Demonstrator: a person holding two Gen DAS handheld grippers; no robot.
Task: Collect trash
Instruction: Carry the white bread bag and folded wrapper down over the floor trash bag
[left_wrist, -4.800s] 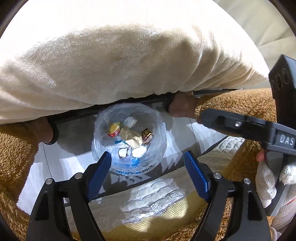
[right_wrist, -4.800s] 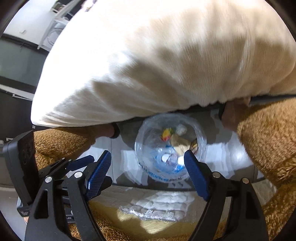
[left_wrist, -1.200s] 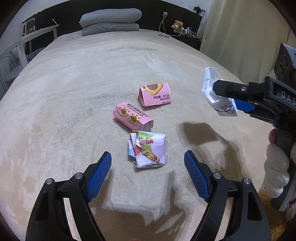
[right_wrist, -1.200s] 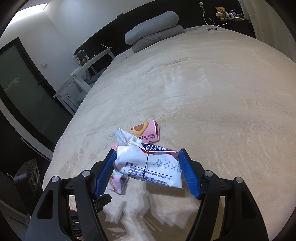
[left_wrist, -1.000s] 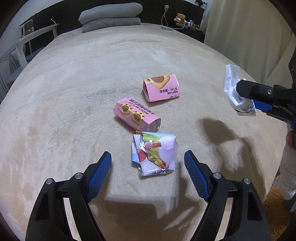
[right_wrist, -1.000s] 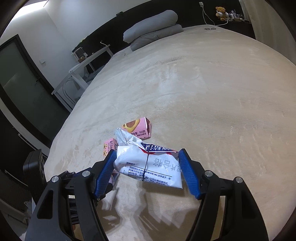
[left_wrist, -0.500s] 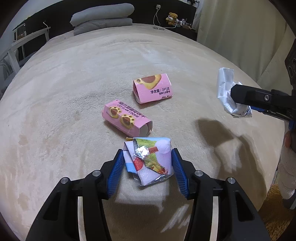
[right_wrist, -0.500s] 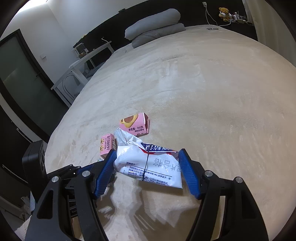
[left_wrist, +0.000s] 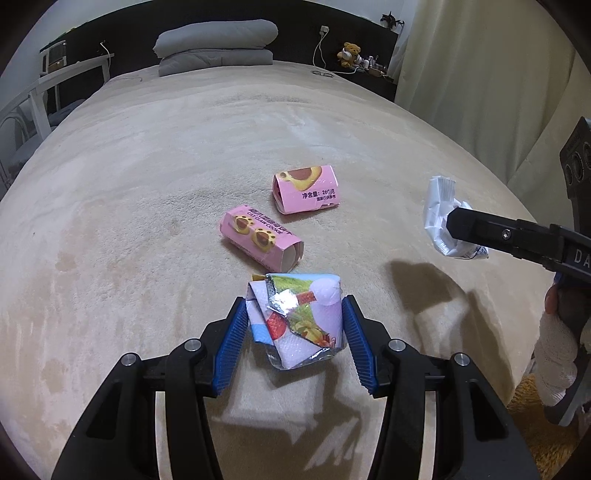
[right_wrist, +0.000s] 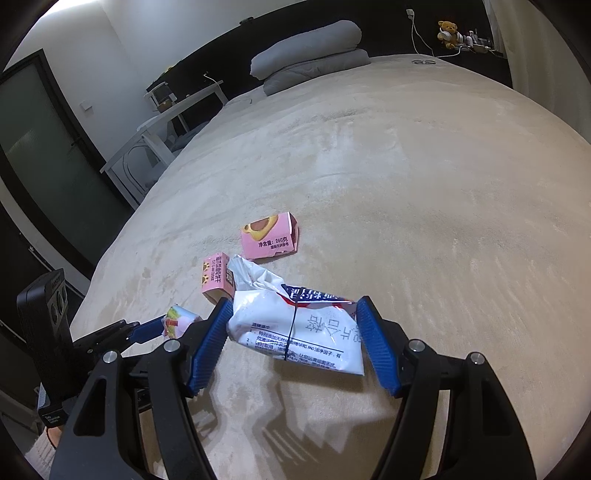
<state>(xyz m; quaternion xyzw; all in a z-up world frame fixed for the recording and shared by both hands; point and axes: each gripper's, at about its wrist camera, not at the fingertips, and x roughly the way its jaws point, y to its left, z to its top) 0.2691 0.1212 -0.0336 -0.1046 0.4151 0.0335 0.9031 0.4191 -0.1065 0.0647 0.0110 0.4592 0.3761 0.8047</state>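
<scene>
Both grippers are loaded. The left gripper (left_wrist: 295, 332) has its blue pads closed against the sides of a crumpled colourful wrapper (left_wrist: 299, 317), which sits between the fingers at their tips; whether it is already lifted off the bed (left_wrist: 147, 184) cannot be told. The right gripper (right_wrist: 295, 339) clamps a white packet (right_wrist: 295, 336) across its width, holding it above the blanket, with a torn flap sticking up past the left finger.

Two pieces are thus in hand, and two remain. Just ahead of the left gripper's fingertips lies a pink box (left_wrist: 260, 236) with paw prints, its open end turned toward the right. Farther ahead and slightly right of it lies a second pink box (left_wrist: 306, 188), partly flattened. From the right gripper, both boxes lie ahead and to the left, the paw-print one partly hidden behind the packet's flap.

No bin or bag shows in either view, so nothing can be counted as deposited here. By this reading the task is roughly midway: the held wrapper and packet need carrying to a container out of sight, then both boxes need picking up.
</scene>
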